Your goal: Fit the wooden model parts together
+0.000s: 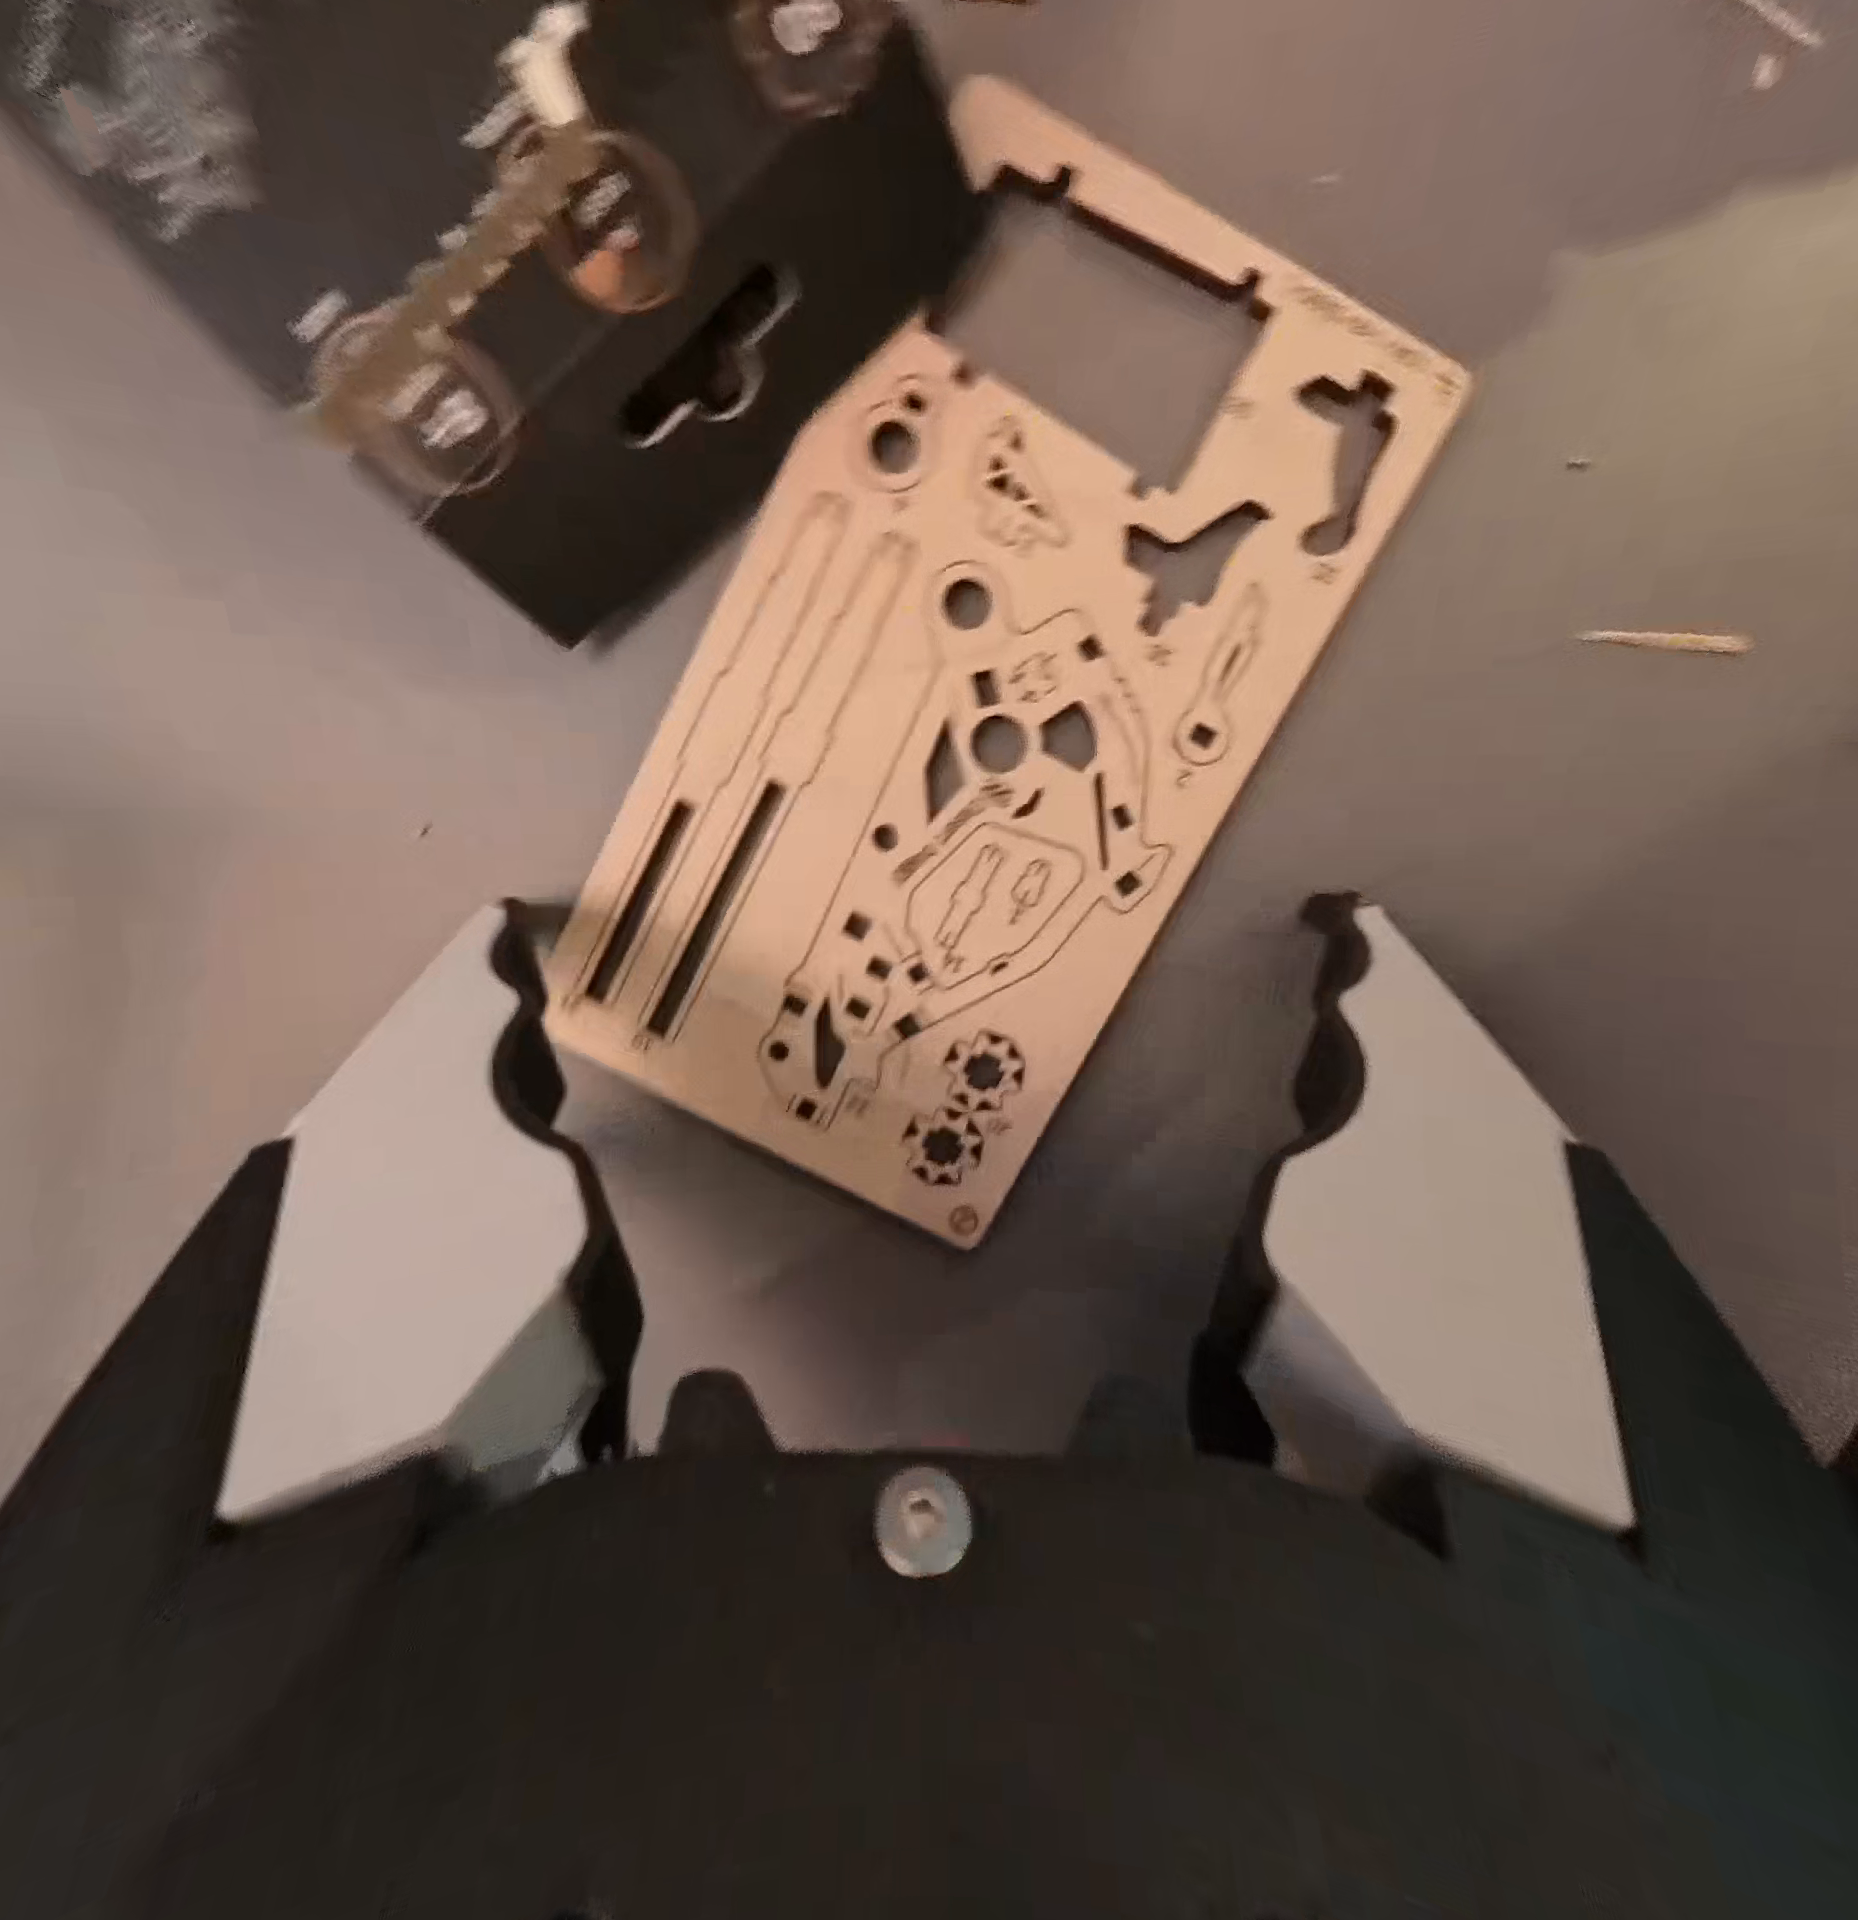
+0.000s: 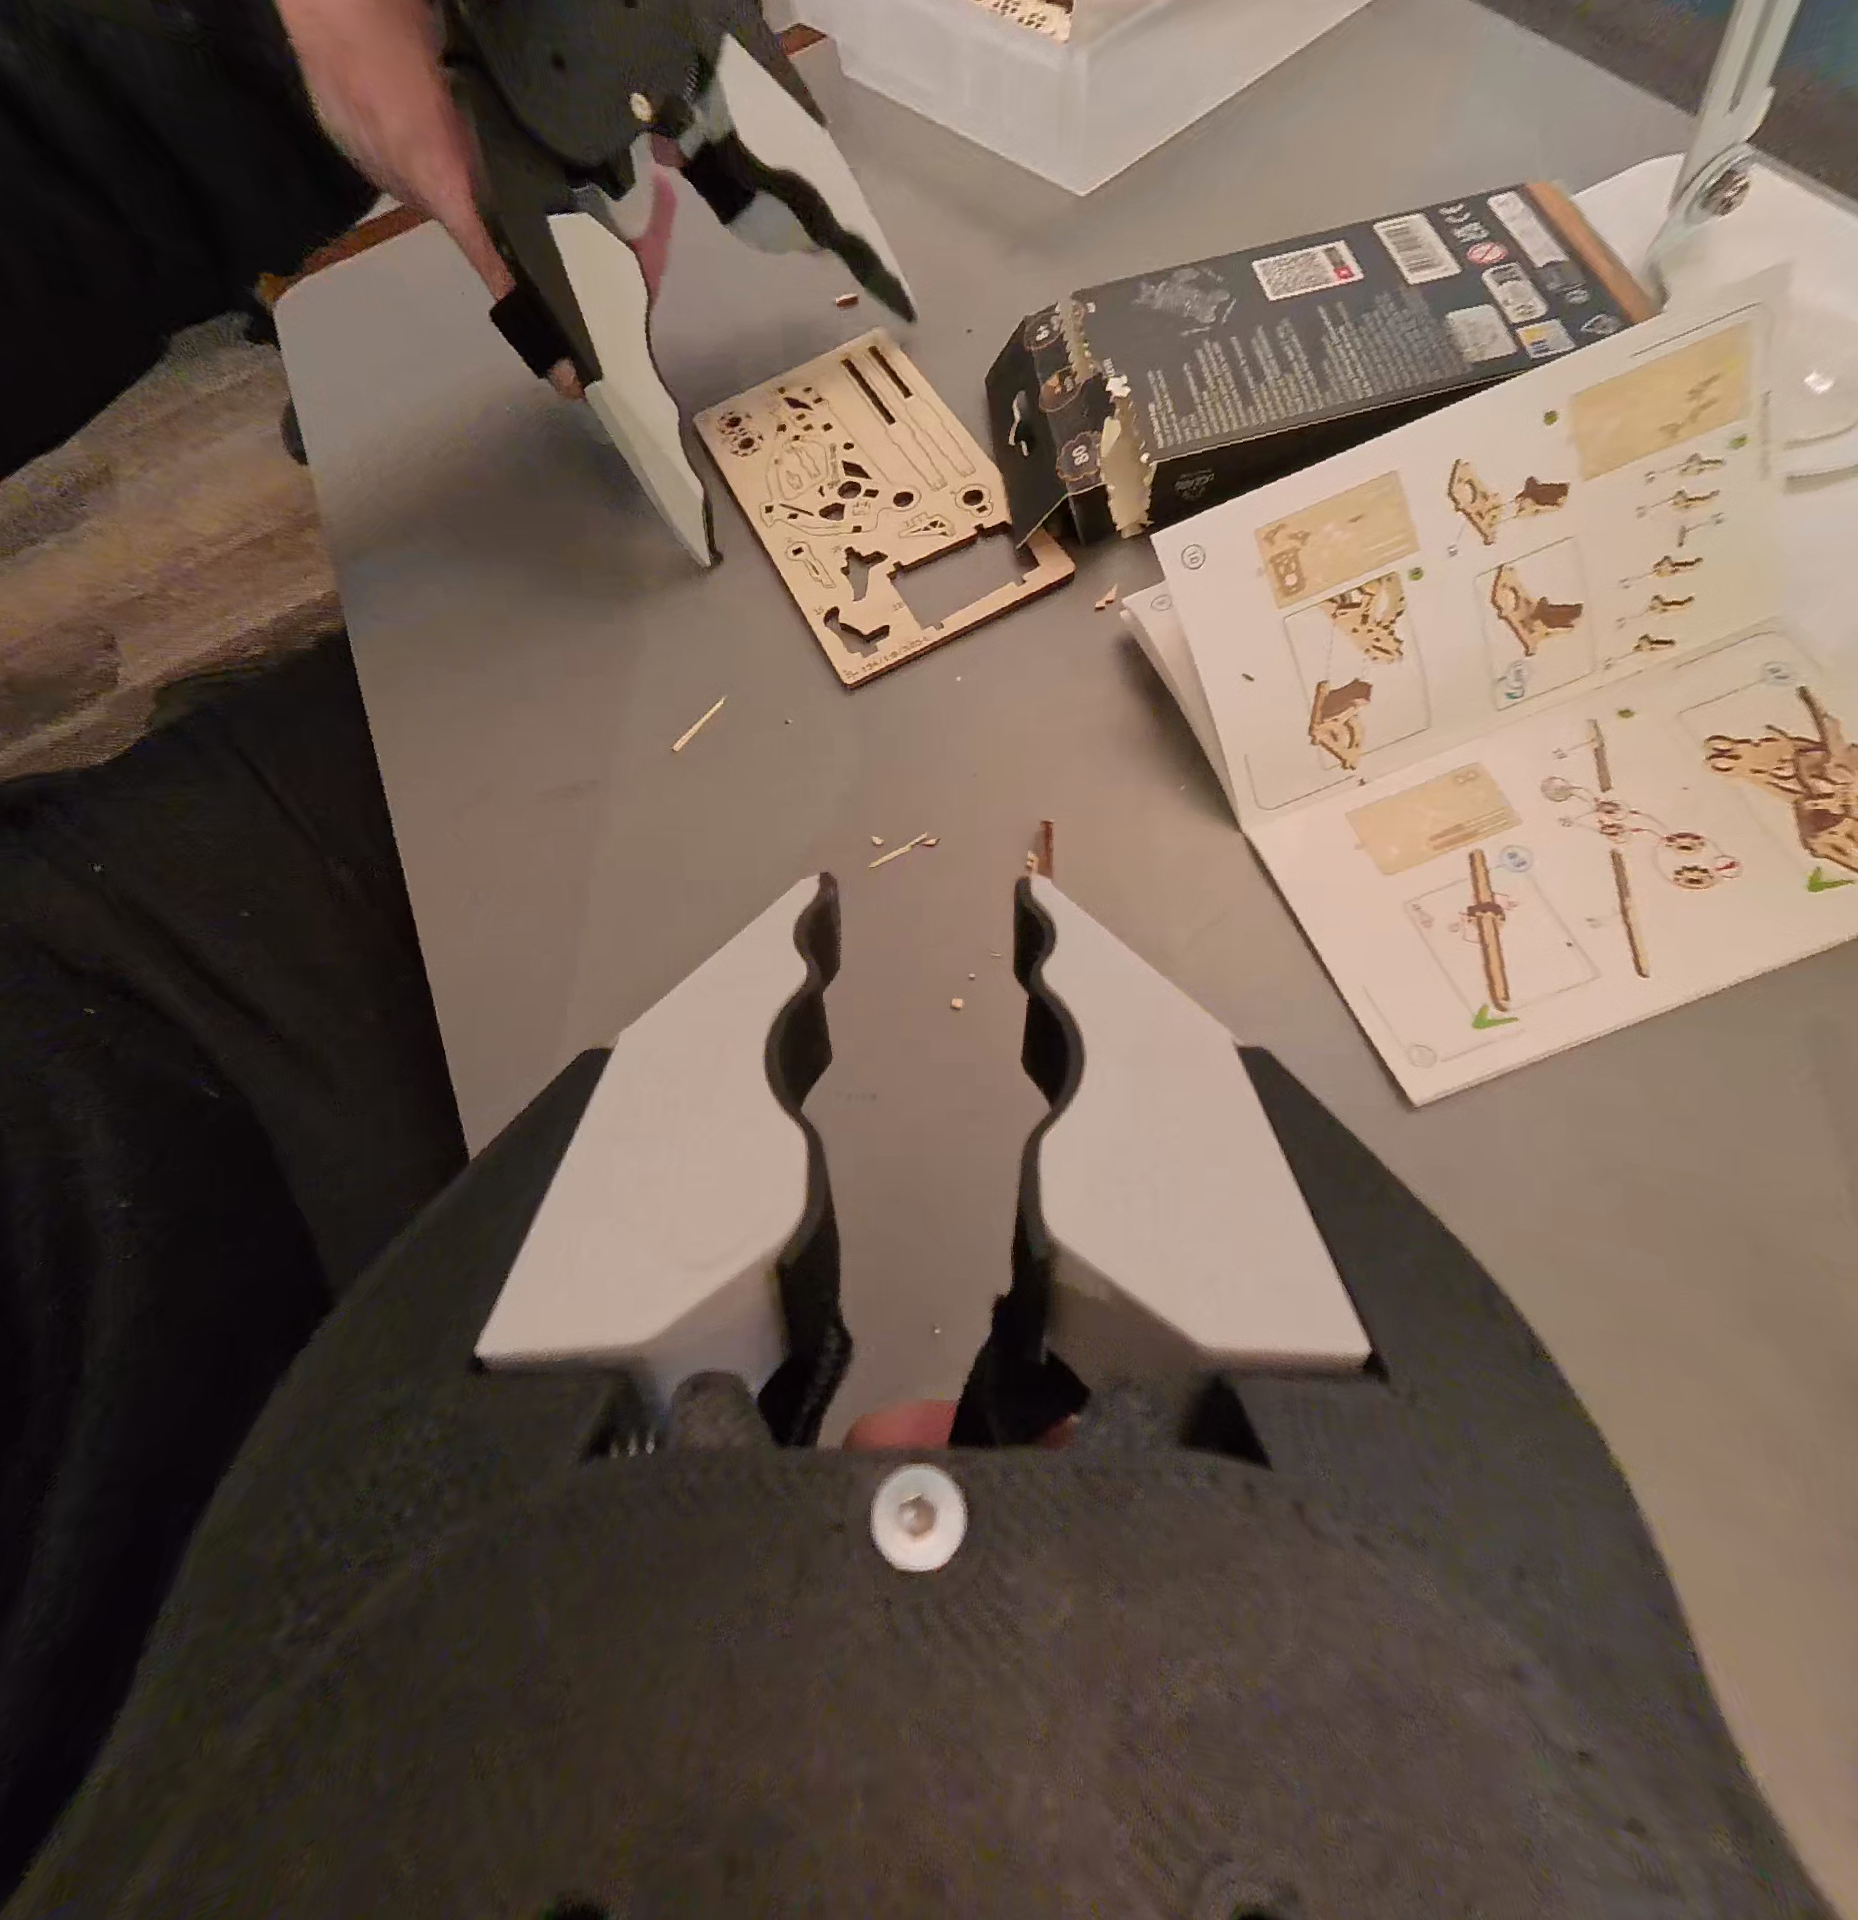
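Note:
A flat wooden parts sheet (image 1: 904, 665) lies on the grey table (image 1: 229, 779), with several cut-outs empty and other parts still in it. My left gripper (image 1: 925, 914) is open wide and empty, hovering just above the sheet's near end. The right wrist view shows the sheet (image 2: 883, 520) at the far left of the table, with the left gripper (image 2: 805, 428) over it in a person's hand. My right gripper (image 2: 925, 888) is partly open and empty, low over the table (image 2: 592, 935) and well short of the sheet. A small brown wood piece (image 2: 1045, 837) lies by its right fingertip.
An opened black box (image 2: 1320, 343) lies beside the sheet, also in the left wrist view (image 1: 489, 312). An open instruction leaflet (image 2: 1527, 675) lies to the right. A translucent container (image 2: 1060, 94) stands at the back. Wood splinters (image 2: 696, 724) are scattered about. The table's left edge (image 2: 385, 727) is close. To reach the small brown wood piece (image 2: 1045, 837) in a straight line is about 10 cm for my right fingers, about 20 cm for my left.

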{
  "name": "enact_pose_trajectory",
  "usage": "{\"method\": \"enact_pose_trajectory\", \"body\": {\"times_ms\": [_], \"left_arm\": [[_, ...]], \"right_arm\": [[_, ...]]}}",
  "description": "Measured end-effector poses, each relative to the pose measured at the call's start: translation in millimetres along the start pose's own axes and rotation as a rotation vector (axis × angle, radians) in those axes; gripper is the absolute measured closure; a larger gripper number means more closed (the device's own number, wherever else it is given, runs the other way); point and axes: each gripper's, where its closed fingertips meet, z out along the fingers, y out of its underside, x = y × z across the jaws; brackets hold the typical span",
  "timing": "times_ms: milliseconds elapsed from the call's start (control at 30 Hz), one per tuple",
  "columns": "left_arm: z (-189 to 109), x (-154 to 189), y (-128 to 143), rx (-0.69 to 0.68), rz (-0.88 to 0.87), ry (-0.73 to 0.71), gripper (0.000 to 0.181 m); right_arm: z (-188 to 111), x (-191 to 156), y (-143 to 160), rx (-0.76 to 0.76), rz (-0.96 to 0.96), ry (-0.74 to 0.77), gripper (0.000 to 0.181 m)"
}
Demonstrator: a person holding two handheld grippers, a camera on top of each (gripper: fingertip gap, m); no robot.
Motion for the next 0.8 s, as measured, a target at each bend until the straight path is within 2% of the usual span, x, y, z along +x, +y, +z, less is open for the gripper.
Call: {"method": "enact_pose_trajectory", "body": {"times_ms": [67,100,167,200,300,400,567,633,700,800], "left_arm": [[1.8,4.0,-2.8,-0.022,0.034,0.014,0.037],[0.4,6.8,-3.7,-0.032,0.048,0.018,0.044],[-4.0,16.2,-9.1,-0.011,0.072,0.029,0.077],[-5.3,20.5,-8.7,-0.008,0.081,0.024,0.084],[-6.8,29.8,-7.0,0.002,0.045,0.002,0.085],[-8.5,39.4,-12.4,0.028,0.086,-0.048,0.085],[-13.9,46.5,-33.7,0.104,0.259,-0.242,0.086],[-14.3,54.5,-43.8,0.140,0.332,-0.300,0.085],[-15.0,60.3,-54.7,0.182,0.406,-0.369,0.085],[-19.5,70.6,-74.9,0.224,0.517,-0.435,0.085]], "right_arm": [[1.6,-1.8,0.8,-0.009,0.002,-0.012,0.149],[2.0,-2.4,0.9,-0.012,0.000,-0.014,0.149],[3.3,-5.0,0.8,-0.014,0.000,-0.027,0.149],[4.1,-6.6,1.3,-0.017,0.000,-0.036,0.149],[8.5,-12.2,3.4,-0.034,0.006,-0.071,0.148],[13.3,-20.5,4.5,-0.048,-0.006,-0.107,0.148],[20.9,-27.8,3.9,-0.070,0.000,-0.158,0.139],[24.6,-28.9,5.7,-0.095,0.030,-0.191,0.150],[32.2,-16.6,14.1,-0.170,0.099,-0.180,0.132],[39.1,-6.8,3.6,-0.108,0.262,-0.256,0.129]]}}
